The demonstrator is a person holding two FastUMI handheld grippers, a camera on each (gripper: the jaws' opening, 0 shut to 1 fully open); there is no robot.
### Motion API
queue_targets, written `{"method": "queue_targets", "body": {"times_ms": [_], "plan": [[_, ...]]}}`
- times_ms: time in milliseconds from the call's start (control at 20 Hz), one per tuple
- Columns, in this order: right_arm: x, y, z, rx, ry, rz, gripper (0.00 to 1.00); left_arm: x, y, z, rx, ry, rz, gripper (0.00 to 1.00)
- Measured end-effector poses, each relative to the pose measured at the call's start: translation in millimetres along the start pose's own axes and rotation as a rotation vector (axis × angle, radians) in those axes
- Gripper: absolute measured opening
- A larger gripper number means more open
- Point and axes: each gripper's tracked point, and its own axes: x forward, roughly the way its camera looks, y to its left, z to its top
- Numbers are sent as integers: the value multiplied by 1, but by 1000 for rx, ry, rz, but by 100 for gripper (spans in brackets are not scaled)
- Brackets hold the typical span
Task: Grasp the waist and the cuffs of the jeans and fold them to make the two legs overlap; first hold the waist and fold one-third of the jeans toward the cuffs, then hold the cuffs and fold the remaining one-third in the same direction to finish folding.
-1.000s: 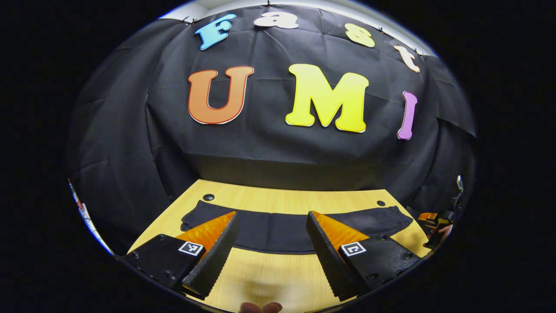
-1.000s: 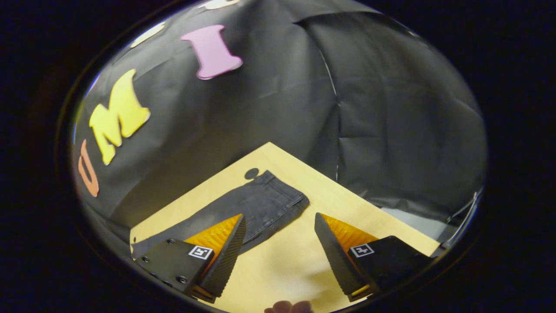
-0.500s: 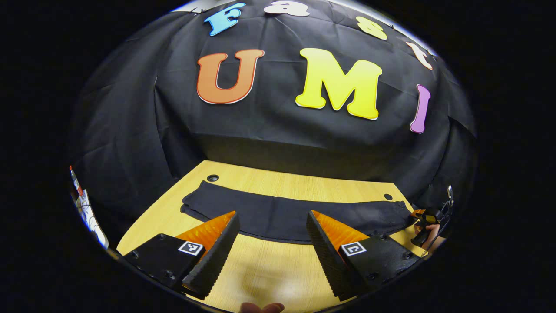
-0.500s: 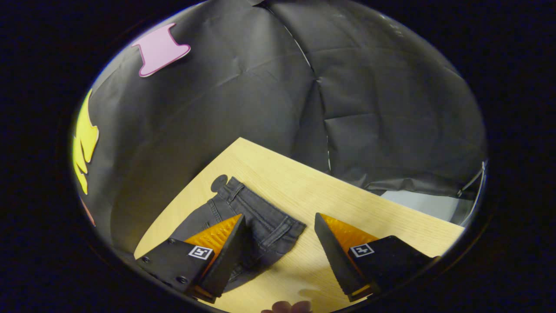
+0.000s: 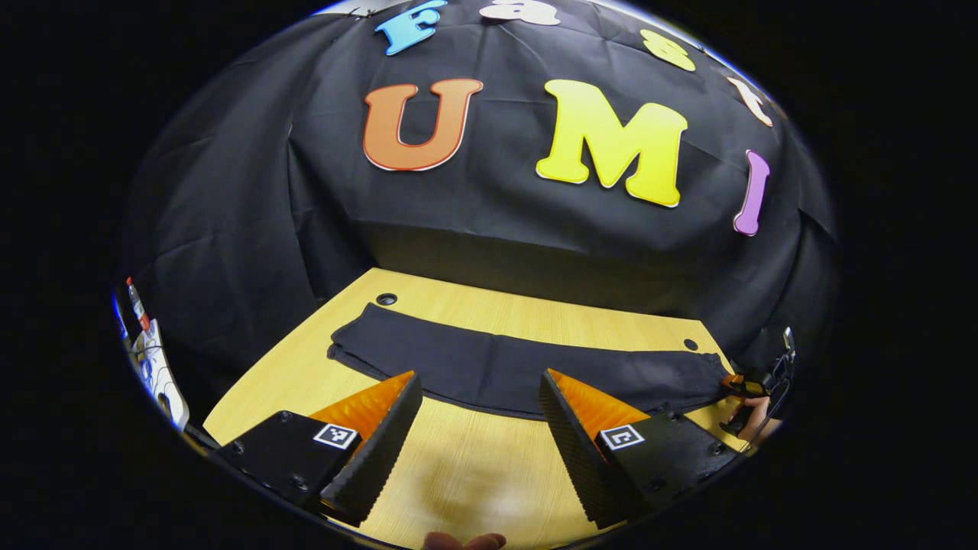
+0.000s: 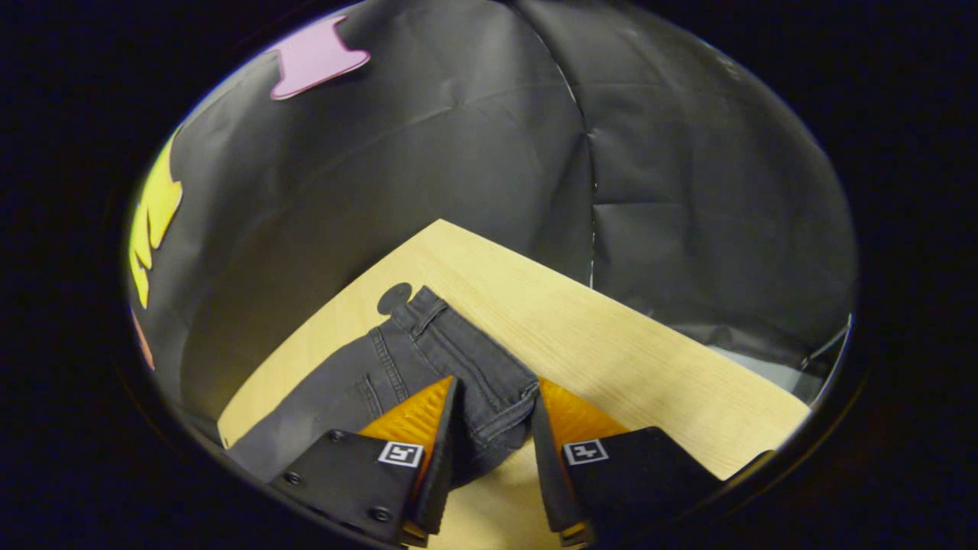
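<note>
On the wooden table [image 5: 474, 481] the dark jeans [image 5: 504, 367] lie flat in one long band, stretched sideways across the left gripper view, near the booth's black back wall. One narrow end of the band sits close to a round hole [image 5: 386, 299] in the tabletop; the other end reaches toward a second hole [image 5: 690, 344] at the far right.

The left gripper [image 5: 477, 401] hovers over bare wood just short of the jeans' near edge, its two fingers spread wide apart with nothing between them. At the right rim of that same view, a hand [image 5: 756, 416] holds the other tool beside the jeans' end.

From the right gripper view, the waist end of the jeans [image 6: 428, 367] — with waistband, seams and a pocket visible — lies at an angle on the table [image 6: 611, 344], its far corner next to a dark hole [image 6: 395, 296]. The right gripper [image 6: 493, 451] has its fingers drawn close together around the near corner of the waistband; the cloth sits between them, but whether both press on it I cannot tell.
</note>
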Motion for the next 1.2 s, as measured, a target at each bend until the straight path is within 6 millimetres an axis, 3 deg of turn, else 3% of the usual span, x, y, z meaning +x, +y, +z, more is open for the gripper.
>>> {"method": "queue_targets", "body": {"times_ms": [100, 200, 250, 350, 450, 600, 750, 850, 900, 1000, 1100, 1200], "plan": [[-9, 4, -1, -7, 28, -15, 18, 0, 4, -2, -28, -1, -2, 99], [-25, 17, 7, -53, 22, -7, 4, -2, 10, -1, -46, -12, -3, 99], [-33, 26, 16, -73, 5, 6, 0, -5, 13, 1, -55, -22, -1, 99], [-53, 51, 28, -120, -21, 41, 3, -11, 24, 3, -72, -44, 3, 99], [-78, 86, 40, -163, -53, 85, 3, -16, 39, 4, -97, -57, 15, 99], [-132, 153, 46, -246, -84, 189, 3, -19, 70, 5, -155, -73, 39, 99], [-168, 230, 37, -356, -117, 302, 3, -29, 106, 2, -203, -94, 78, 99], [-193, 295, 7, -406, -115, 383, 0, -38, 129, -1, -234, -103, 106, 99], [-204, 325, -14, -423, -113, 420, 7, -43, 142, -6, -248, -102, 120, 99], [-214, 379, -59, -463, -101, 480, 3, -52, 167, -17, -264, -85, 152, 99], [-213, 424, -124, -502, -65, 527, 3, -67, 197, -23, -284, -82, 190, 99], [-200, 447, -192, -552, -11, 542, 3, -82, 224, -31, -311, -71, 232, 99]]}}
